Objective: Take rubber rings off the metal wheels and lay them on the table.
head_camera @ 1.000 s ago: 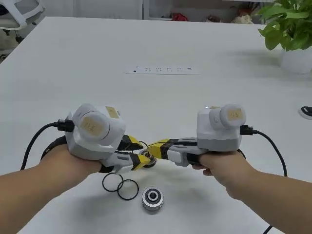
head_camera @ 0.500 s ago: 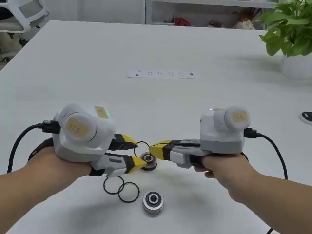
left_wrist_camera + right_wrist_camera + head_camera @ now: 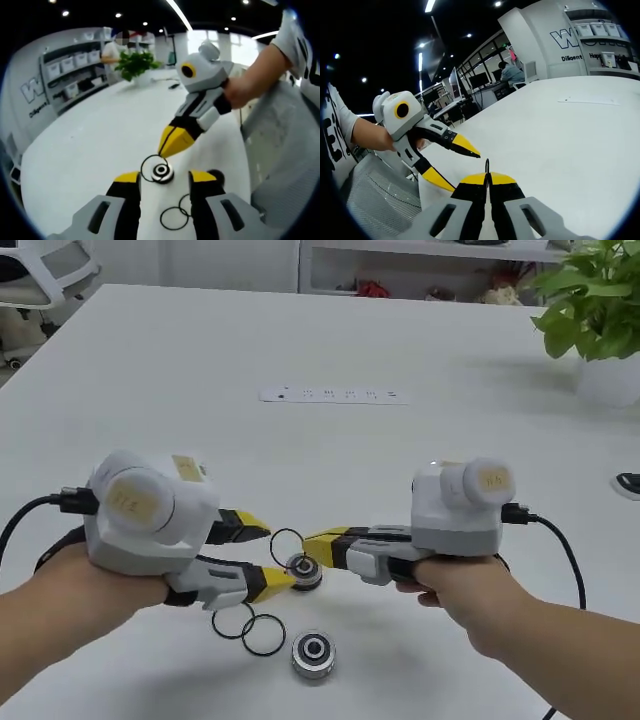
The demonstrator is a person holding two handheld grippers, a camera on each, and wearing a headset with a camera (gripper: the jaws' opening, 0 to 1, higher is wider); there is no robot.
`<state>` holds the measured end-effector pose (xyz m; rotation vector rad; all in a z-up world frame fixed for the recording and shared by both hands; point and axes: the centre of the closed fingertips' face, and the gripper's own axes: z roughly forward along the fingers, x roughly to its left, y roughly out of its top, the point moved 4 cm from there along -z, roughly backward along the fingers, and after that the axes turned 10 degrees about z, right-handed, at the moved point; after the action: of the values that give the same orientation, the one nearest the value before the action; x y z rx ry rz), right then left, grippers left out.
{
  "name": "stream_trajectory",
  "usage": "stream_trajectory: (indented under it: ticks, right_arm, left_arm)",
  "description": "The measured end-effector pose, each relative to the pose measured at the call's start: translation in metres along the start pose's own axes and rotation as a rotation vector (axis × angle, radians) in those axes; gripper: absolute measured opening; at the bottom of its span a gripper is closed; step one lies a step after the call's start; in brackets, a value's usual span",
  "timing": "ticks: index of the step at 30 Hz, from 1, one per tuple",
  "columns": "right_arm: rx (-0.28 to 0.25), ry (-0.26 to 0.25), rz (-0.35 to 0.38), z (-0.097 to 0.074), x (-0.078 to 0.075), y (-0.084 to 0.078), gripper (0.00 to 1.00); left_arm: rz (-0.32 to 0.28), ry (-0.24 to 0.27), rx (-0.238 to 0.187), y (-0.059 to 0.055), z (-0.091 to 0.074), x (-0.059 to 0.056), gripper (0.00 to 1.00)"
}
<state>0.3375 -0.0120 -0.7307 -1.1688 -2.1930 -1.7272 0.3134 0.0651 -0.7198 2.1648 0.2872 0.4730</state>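
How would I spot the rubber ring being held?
On the white table, look between the left tool and right tool. The held ring is raised, pinched by the right one beside a metal wheel; the two other rings lie flat.

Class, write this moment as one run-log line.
left tongs: open, by wheel | right tongs: shut on rubber ring | loose rings: two on table
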Motion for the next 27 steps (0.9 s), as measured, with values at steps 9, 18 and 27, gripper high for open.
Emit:
stream_trajectory:
  ticks: [9,18,27]
  right_arm:
    - [0.001,0.014,-0.002,0.002,0.004,0.001,0.00]
    - [0.023,0.038,-0.006,0.007,0.012,-0.005,0.00]
    - [0.051,0.063,-0.014,0.012,0.020,-0.012,0.00]
  left_arm:
    - [-0.007,0.014,0.005,-0.006,-0.011,0.003,0.44]
    - [-0.016,0.028,0.008,-0.012,-0.021,0.003,0.49]
    - [-0.020,0.032,0.020,-0.022,-0.030,-0.003,0.52]
